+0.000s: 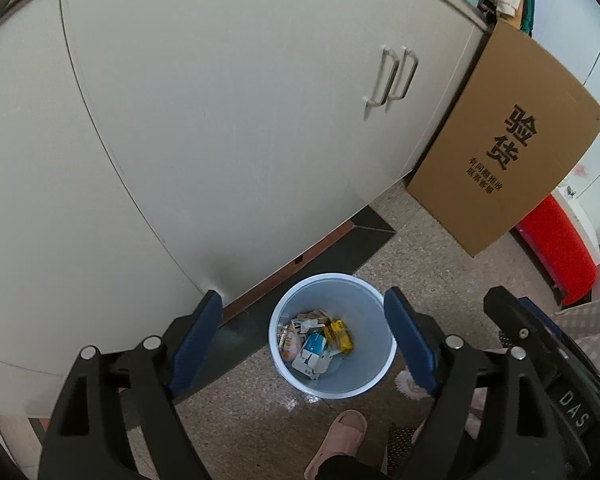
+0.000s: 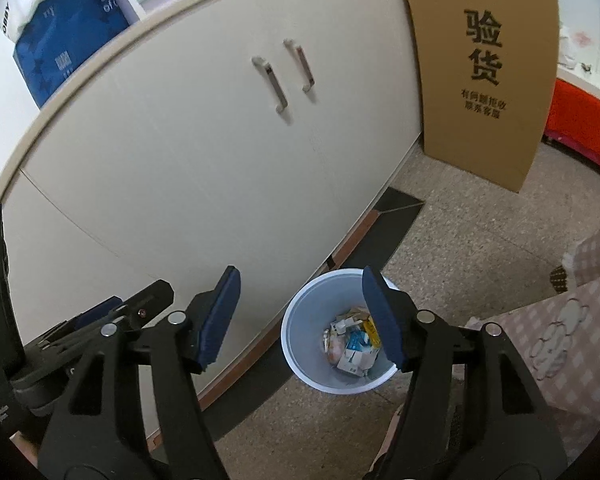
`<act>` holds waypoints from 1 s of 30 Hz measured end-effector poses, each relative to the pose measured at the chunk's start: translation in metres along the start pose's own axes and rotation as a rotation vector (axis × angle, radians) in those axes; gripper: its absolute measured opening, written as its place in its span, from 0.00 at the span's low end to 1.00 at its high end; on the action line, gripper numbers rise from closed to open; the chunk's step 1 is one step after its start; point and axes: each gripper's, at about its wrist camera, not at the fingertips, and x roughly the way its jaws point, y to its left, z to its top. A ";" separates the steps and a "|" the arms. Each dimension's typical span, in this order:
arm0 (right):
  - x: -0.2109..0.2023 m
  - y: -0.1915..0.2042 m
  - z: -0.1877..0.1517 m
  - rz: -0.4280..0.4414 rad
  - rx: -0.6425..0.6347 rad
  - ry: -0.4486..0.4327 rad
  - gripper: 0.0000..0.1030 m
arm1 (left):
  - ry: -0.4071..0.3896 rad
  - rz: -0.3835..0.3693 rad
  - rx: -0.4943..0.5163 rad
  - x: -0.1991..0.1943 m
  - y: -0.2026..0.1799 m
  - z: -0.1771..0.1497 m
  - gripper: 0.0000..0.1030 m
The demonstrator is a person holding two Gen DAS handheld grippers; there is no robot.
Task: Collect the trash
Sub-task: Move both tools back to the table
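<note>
Both tongs up over the bin now, pointing down at it. Left tongs (image 1: 302,332) spread wide, nothing btwn the pads. Right tongs (image 2: 300,316) also apart, empty, pads clear of everything.

Just past and below the tips: the white bin (image 1: 374,322) on the speckled floor (image 1: 440,264), upright, close against the cabinet base. Trash (image 1: 318,340) lies in the bottom: small cartons, a yellow packet, a blue-white box, all inside the bin wall. Looks like a drop step just finished or finishing; no loose litter seen on the floor in either view, so next move prob calls for swinging away to hunt for more, w/ tongs kept open.

Farther out: cabinet (image 1: 220,140) w/ two handles behind the bin, cardboard box (image 1: 512,148) leaning beyond to the right, red stool (image 1: 560,248) past that.

View diffs: left cam catches a pink slipper (image 1: 340,436) under the tongs and the right unit beside it. Right cam instead shows a blue-white bag (image 2: 68,36) up top of the cabinet, and checked fabric (image 2: 572,344) at right.
</note>
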 end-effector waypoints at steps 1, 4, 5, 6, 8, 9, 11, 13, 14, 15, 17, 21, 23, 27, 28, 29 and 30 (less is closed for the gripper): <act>-0.010 0.000 0.002 -0.008 0.001 -0.011 0.61 | -0.006 -0.006 0.000 -0.005 -0.001 0.000 0.79; -0.046 -0.003 0.008 -0.036 0.001 -0.058 0.62 | -0.035 -0.040 0.011 -0.028 -0.010 0.001 0.79; -0.059 -0.004 0.010 -0.045 0.005 -0.075 0.64 | -0.050 -0.057 0.017 -0.038 -0.015 0.001 0.79; -0.071 -0.006 0.011 -0.051 0.007 -0.088 0.64 | -0.059 -0.069 0.026 -0.046 -0.019 0.001 0.79; -0.106 -0.012 0.013 -0.078 0.009 -0.132 0.65 | -0.082 -0.096 0.053 -0.065 -0.032 -0.001 0.79; -0.124 -0.016 0.014 -0.099 0.011 -0.149 0.65 | -0.098 -0.113 0.074 -0.077 -0.042 -0.002 0.79; -0.157 -0.024 0.013 -0.128 0.015 -0.183 0.67 | -0.125 -0.146 0.112 -0.100 -0.058 -0.007 0.79; -0.190 -0.034 0.011 -0.159 0.019 -0.214 0.67 | -0.148 -0.189 0.160 -0.125 -0.080 -0.015 0.81; -0.209 -0.042 0.009 -0.180 0.025 -0.237 0.68 | -0.155 -0.205 0.177 -0.134 -0.088 -0.018 0.81; -0.228 -0.051 0.006 -0.202 0.031 -0.254 0.69 | -0.169 -0.229 0.205 -0.147 -0.101 -0.022 0.82; -0.257 -0.069 0.002 -0.232 0.051 -0.282 0.69 | -0.190 -0.251 0.249 -0.165 -0.125 -0.031 0.82; -0.318 -0.114 -0.013 -0.323 0.106 -0.332 0.69 | -0.208 -0.331 0.365 -0.200 -0.185 -0.055 0.82; -0.343 -0.133 -0.024 -0.377 0.130 -0.354 0.71 | -0.203 -0.376 0.431 -0.214 -0.213 -0.069 0.83; -0.395 -0.174 -0.062 -0.490 0.207 -0.409 0.73 | -0.186 -0.455 0.541 -0.238 -0.267 -0.102 0.83; -0.404 -0.181 -0.070 -0.509 0.220 -0.418 0.74 | -0.183 -0.472 0.562 -0.243 -0.278 -0.111 0.83; -0.414 -0.189 -0.081 -0.534 0.237 -0.429 0.75 | -0.178 -0.486 0.582 -0.247 -0.288 -0.120 0.83; -0.425 -0.199 -0.095 -0.563 0.259 -0.441 0.75 | -0.175 -0.495 0.610 -0.252 -0.300 -0.131 0.83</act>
